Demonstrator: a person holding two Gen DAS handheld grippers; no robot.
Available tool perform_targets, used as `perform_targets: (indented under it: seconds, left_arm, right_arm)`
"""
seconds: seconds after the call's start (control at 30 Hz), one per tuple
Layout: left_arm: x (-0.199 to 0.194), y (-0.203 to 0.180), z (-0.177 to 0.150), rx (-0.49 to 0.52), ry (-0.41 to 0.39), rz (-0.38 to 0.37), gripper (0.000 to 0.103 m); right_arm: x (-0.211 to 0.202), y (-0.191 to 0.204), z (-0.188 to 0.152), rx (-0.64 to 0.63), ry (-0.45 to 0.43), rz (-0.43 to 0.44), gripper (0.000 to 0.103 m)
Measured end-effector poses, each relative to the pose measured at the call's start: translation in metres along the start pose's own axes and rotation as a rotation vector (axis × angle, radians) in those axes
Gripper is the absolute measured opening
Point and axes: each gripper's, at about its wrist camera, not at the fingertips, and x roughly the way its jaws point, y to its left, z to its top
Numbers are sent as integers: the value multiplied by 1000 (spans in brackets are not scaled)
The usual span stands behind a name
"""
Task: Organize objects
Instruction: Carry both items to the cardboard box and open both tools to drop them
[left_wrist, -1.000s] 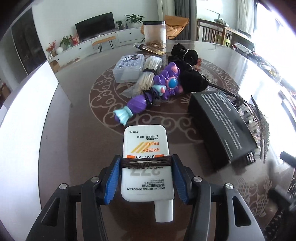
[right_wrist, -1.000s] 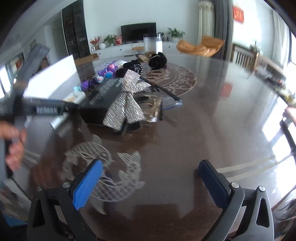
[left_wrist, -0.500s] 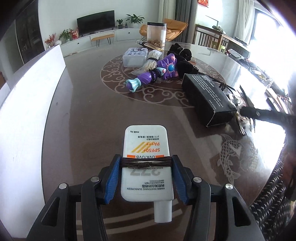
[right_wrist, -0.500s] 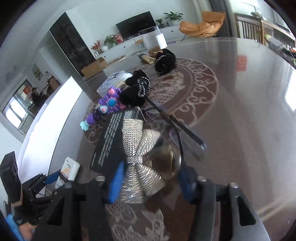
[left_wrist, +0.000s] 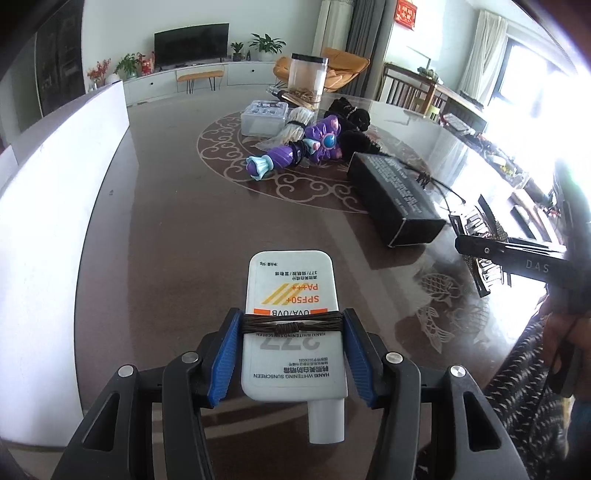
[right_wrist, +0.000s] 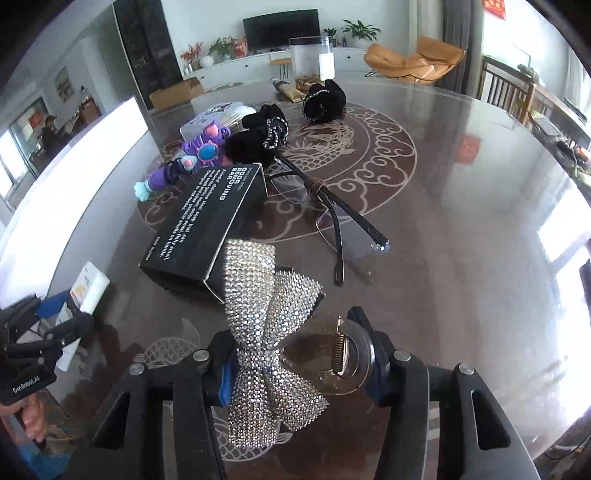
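My left gripper (left_wrist: 291, 332) is shut on a white sunscreen tube (left_wrist: 291, 314) with a brown hair tie (left_wrist: 291, 325) around it, held above the dark table (left_wrist: 166, 229). My right gripper (right_wrist: 297, 354) is shut on a rhinestone bow hair clip (right_wrist: 266, 332), its clear clip and spring between the pads. A black box (right_wrist: 207, 229) lies just beyond the bow; it also shows in the left wrist view (left_wrist: 395, 195). The left gripper and tube show at the left edge of the right wrist view (right_wrist: 66, 314).
A purple toy (right_wrist: 192, 158), black scrunchies (right_wrist: 325, 101), glasses (right_wrist: 343, 229), a clear case (left_wrist: 264, 118), a bundle of white strands (left_wrist: 291, 127) and a clear jar (left_wrist: 306, 77) lie further back. A white board (left_wrist: 55, 192) runs along the left.
My left gripper has pulled back from the pile with the tube in it. My right gripper moved in and shut on the rhinestone bow clip, which it now holds.
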Motion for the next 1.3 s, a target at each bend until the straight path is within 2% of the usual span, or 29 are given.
perform_targets:
  seconds: [0.23,0.37,0.43,0.53,0.6,0.67,0.73,0.77,0.8,0.83,0.87,0.9,1.03,1.13,1.2,1.3]
  left_arm:
    - [-47,-3,11,-45,-103,-85,53]
    - [-90,13,29,-119,-185,-141,53]
    - [-120,33,39,-143,-248,-128,53]
    - [-159,76,49,-176,-324,-14,53]
    - [-180,114,51,-217,-350,94,53]
    - [-191,153,48,-285,-337,180,53]
    - [-194,197,40,-385,-311,228,53]
    - [-191,218,35,-435,-283,255,54]
    - [-181,240,30,-485,-223,298,56]
    - [-173,254,27,-512,-173,330,59]
    - [-164,265,23,-536,-127,362,59]
    - [-157,274,19,-554,-95,381,59]
    - [-156,267,14,-552,-112,372,62]
    - [-153,228,27,-487,-134,319,64]
    - [-150,184,40,-405,-150,241,64]
    - [-141,115,52,-280,-159,103,70]
  right_arm:
    - [-55,13,-4,-7,-67,22,52]
    - [-77,48,14,-43,-108,106,52]
    - [-84,76,27,-77,-126,162,52]
    - [-94,137,50,-148,-152,289,52]
    - [-97,187,68,-208,-162,379,52]
    - [-98,239,84,-264,-156,480,52]
    - [-96,289,93,-310,-148,546,52]
    - [-94,317,98,-346,-146,565,53]
    - [-90,339,100,-377,-138,571,55]
    - [-82,360,103,-404,-112,575,59]
    - [-70,381,106,-421,-63,577,77]
    - [-64,388,106,-421,-49,577,88]
    - [-64,383,103,-397,-91,576,88]
    - [-69,344,93,-391,-159,476,96]
    - [-62,305,83,-368,-183,382,98]
    - [-41,244,60,-326,-164,236,98]
